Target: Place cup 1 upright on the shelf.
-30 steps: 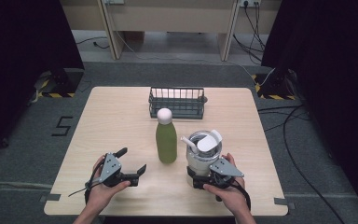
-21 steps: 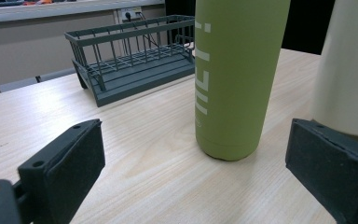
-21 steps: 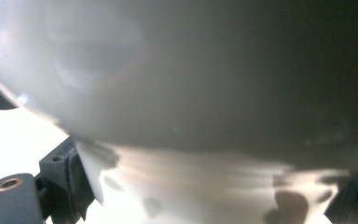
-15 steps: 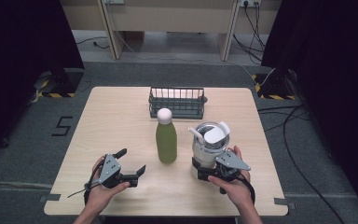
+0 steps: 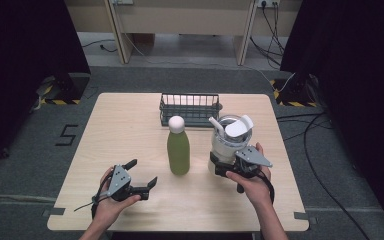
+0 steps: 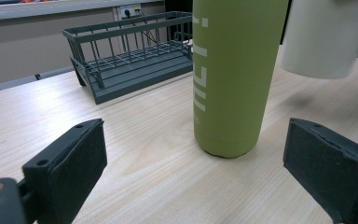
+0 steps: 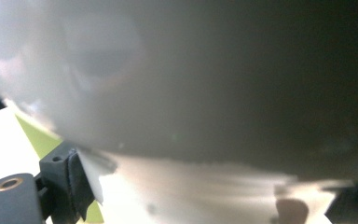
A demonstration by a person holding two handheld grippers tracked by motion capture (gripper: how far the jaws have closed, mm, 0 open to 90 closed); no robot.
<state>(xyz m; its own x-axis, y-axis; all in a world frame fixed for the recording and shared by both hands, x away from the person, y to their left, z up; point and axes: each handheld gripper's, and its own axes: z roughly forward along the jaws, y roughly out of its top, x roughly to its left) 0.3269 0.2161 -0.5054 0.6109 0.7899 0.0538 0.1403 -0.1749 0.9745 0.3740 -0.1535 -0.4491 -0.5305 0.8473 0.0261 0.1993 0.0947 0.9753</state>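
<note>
On the pale wooden tabletop (image 5: pixel 130 130), the dark wire basket (image 5: pixel 190 107) sits at the far edge. My right gripper (image 5: pixel 226 167) pinches the clear plastic jug with a white lid (image 5: pixel 228 137) near its base, just right of the upright green metal bottle with a white cap (image 5: pixel 178 147). My left gripper (image 5: pixel 141 177) rests with jaws spread and has just been closing slightly on nothing, the bottle standing ahead of them.

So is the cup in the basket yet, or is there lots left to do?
Not yet. The right gripper grips the white cup, lifted a little off the table. The wire basket looks empty. The green bottle stands untouched, with the left gripper open beside it.
</note>
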